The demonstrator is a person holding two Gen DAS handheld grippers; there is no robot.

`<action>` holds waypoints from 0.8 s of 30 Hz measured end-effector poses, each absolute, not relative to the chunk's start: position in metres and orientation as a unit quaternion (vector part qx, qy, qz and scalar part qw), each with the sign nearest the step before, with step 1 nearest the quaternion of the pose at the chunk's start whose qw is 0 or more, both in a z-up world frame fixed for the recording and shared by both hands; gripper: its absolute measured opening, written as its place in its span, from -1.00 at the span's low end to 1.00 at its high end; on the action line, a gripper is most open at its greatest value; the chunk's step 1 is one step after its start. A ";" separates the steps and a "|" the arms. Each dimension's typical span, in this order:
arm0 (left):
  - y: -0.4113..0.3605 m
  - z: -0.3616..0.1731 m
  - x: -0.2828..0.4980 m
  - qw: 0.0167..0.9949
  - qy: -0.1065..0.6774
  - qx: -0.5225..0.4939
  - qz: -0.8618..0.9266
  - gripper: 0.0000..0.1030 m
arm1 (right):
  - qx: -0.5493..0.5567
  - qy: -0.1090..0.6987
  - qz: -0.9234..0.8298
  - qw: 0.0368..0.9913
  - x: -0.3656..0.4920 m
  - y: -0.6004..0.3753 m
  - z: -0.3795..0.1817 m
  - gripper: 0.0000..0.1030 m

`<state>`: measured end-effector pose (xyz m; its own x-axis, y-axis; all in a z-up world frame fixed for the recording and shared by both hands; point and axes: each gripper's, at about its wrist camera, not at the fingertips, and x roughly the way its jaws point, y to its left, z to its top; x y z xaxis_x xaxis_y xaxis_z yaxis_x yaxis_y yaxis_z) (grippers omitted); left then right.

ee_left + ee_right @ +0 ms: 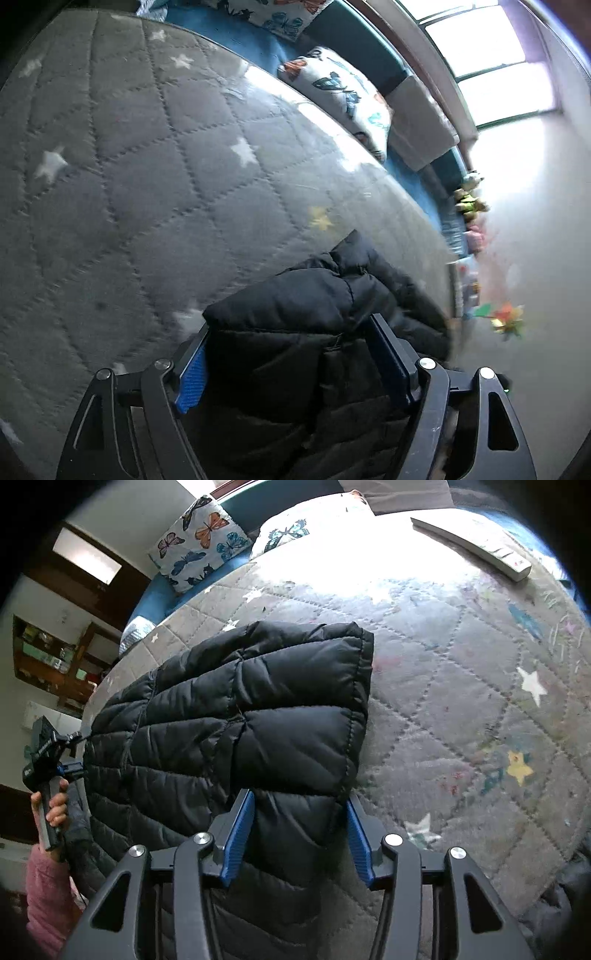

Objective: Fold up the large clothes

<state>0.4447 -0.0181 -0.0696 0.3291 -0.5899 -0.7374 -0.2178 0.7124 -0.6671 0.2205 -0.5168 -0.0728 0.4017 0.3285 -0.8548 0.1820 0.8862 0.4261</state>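
Harsh daylight from the window point(491, 62) blows out highlights; fisheye edges darken, left view motion-blurred.

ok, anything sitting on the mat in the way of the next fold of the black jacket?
Nothing visible blocks it. The black puffer jacket lies on the grey star-print mat with bare mat beside it. The only loose item is a white remote at the mat's far edge, well apart. Both tongs, left and right, already straddle jacket fabric.
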 end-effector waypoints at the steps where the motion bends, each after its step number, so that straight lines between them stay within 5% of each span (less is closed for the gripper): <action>1: -0.022 -0.067 0.446 0.723 0.555 -0.381 -0.155 0.58 | 0.240 0.541 0.048 0.804 0.222 -0.516 -0.073 0.12; 6: -0.024 0.011 0.443 0.728 0.383 -0.456 -0.339 0.58 | 0.211 0.540 0.056 0.813 0.222 -0.508 -0.068 0.18; 10: -0.010 0.071 0.437 0.834 0.296 -0.367 -0.287 1.00 | 0.216 0.531 0.056 0.818 0.218 -0.515 -0.062 0.18; 24: -0.050 -0.105 0.509 0.784 0.562 -0.238 -0.115 1.00 | 0.213 0.541 0.039 0.812 0.215 -0.517 -0.064 0.18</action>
<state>0.5091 -0.0504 -0.1054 0.3416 -0.4480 -0.8262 -0.0864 0.8604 -0.5022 0.2146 -0.5171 -0.0644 0.4107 0.2933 -0.8633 0.1673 0.9065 0.3876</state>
